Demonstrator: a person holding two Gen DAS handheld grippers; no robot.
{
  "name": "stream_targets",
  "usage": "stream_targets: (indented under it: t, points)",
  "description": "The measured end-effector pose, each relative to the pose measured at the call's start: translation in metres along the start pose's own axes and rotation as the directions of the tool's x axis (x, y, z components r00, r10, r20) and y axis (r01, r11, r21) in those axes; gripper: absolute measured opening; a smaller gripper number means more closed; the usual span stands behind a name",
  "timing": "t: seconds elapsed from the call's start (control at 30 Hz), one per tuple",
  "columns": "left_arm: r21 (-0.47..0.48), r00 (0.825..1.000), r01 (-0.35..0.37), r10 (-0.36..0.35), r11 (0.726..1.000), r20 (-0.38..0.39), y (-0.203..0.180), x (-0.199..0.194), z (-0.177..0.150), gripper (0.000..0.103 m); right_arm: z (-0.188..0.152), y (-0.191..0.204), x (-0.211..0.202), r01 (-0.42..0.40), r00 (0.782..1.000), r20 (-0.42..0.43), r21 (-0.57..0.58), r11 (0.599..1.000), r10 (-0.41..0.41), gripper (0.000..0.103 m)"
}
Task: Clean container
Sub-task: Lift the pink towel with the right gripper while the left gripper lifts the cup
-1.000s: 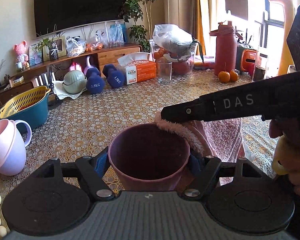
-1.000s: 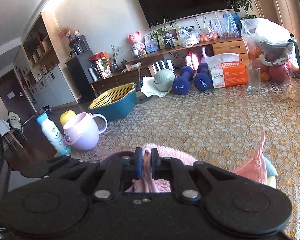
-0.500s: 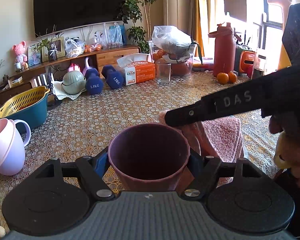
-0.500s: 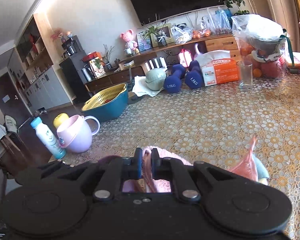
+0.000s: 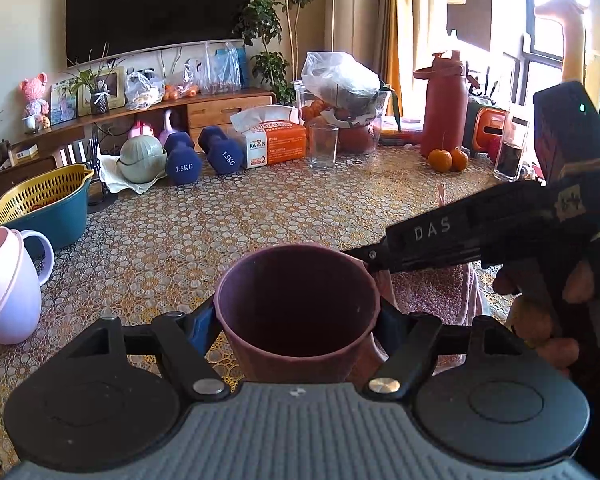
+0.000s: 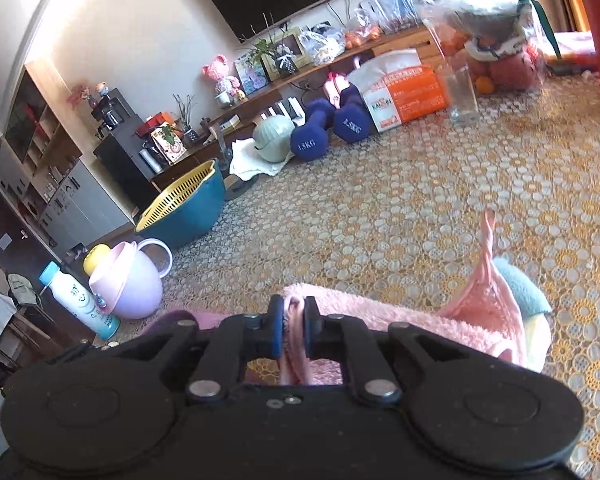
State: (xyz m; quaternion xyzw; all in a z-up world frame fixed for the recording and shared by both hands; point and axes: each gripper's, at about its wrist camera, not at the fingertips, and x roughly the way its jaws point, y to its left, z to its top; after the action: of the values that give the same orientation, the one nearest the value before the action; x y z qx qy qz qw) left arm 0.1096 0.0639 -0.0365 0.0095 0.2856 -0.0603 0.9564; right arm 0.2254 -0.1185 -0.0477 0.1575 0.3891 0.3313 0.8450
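Note:
A dark purple cup (image 5: 296, 312) stands upright between the fingers of my left gripper (image 5: 298, 322), which is shut on its sides. Its inside looks bare. My right gripper (image 6: 293, 330) is shut on a fold of a pink fluffy cloth (image 6: 400, 322). In the left wrist view the right gripper (image 5: 384, 258) reaches in from the right, its tip at the cup's right rim, and the pink cloth (image 5: 432, 292) hangs below it beside the cup. A sliver of the cup's rim (image 6: 172, 317) shows at the left in the right wrist view.
On the lace-patterned table (image 5: 204, 236) stand a lilac jug (image 5: 8, 284), a teal basin with a yellow strainer (image 5: 40, 208), two blue dumbbells (image 5: 200, 158), a tissue box (image 5: 274, 142), a glass (image 5: 323, 146), a red flask (image 5: 444, 106) and oranges (image 5: 448, 159). A person's hand (image 5: 540, 320) holds the right gripper.
The right gripper has drawn the cloth off the cup's rim, down and to the right. The right wrist view has tilted. The left gripper still holds the cup.

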Motion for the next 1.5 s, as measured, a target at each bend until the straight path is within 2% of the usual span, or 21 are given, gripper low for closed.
stream_targets:
  t: [0.13, 0.23, 0.33, 0.4, 0.5, 0.7, 0.8, 0.97, 1.03, 1.1, 1.27, 1.4, 1.5]
  points:
    - [-0.098, 1.000, 0.025, -0.026, 0.995, -0.017, 0.022, 0.001, 0.005, 0.076, -0.011, -0.010, 0.005, 0.033, 0.999, -0.030, 0.010, 0.999, -0.033, 0.009]
    - [-0.224, 0.998, 0.046, -0.056, 0.974, -0.039, 0.049, 0.004, 0.011, 0.076, -0.012, -0.009, -0.009, 0.017, 1.000, 0.009, -0.012, 1.000, -0.017, 0.010]
    - [-0.321, 0.995, 0.055, -0.079, 0.945, -0.060, 0.072, 0.010, 0.015, 0.076, -0.012, 0.004, -0.026, -0.050, 0.997, 0.051, -0.070, 0.996, 0.054, 0.010]
    - [-0.351, 0.995, 0.043, -0.073, 0.935, -0.073, 0.081, 0.014, 0.016, 0.076, -0.012, 0.014, -0.031, -0.117, 0.990, 0.061, -0.102, 0.988, 0.124, 0.010]
    - [-0.385, 0.993, 0.049, -0.085, 0.922, -0.079, 0.089, 0.017, 0.016, 0.076, -0.012, 0.027, -0.023, -0.179, 0.982, 0.045, -0.112, 0.978, 0.185, 0.010]
    - [-0.394, 0.992, 0.037, -0.080, 0.918, -0.093, 0.092, 0.018, 0.017, 0.076, -0.023, 0.049, 0.002, -0.220, 0.975, 0.002, -0.159, 0.962, 0.223, 0.011]
    - [-0.400, 0.992, 0.044, -0.089, 0.916, -0.094, 0.094, 0.019, 0.017, 0.076, -0.028, 0.046, 0.005, -0.226, 0.974, -0.012, -0.145, 0.963, 0.226, 0.011]
    - [-0.389, 0.992, 0.046, -0.088, 0.920, -0.093, 0.092, 0.018, 0.018, 0.076, -0.047, 0.039, 0.012, -0.208, 0.976, -0.094, -0.156, 0.966, 0.195, 0.010]
    - [-0.382, 0.992, 0.047, -0.089, 0.923, -0.093, 0.091, 0.018, 0.018, 0.076, -0.056, 0.043, 0.013, -0.179, 0.979, -0.134, -0.210, 0.961, 0.153, 0.010]
    - [-0.381, 0.992, 0.045, -0.088, 0.924, -0.096, 0.091, 0.018, 0.018, 0.076, -0.057, 0.049, 0.006, -0.180, 0.980, -0.123, -0.238, 0.954, 0.154, 0.010]
    - [-0.374, 0.991, 0.041, -0.086, 0.926, -0.104, 0.090, 0.017, 0.019, 0.076, -0.036, 0.073, -0.022, -0.240, 0.969, -0.018, -0.285, 0.928, 0.245, 0.011]
    - [-0.361, 0.991, 0.027, -0.072, 0.932, -0.110, 0.086, 0.016, 0.019, 0.076, -0.037, 0.086, -0.014, -0.207, 0.977, -0.039, -0.372, 0.905, 0.208, 0.011]
    - [-0.389, 0.990, 0.032, -0.082, 0.921, -0.111, 0.091, 0.017, 0.019, 0.076, -0.040, 0.078, -0.008, -0.221, 0.975, -0.041, -0.331, 0.918, 0.219, 0.010]
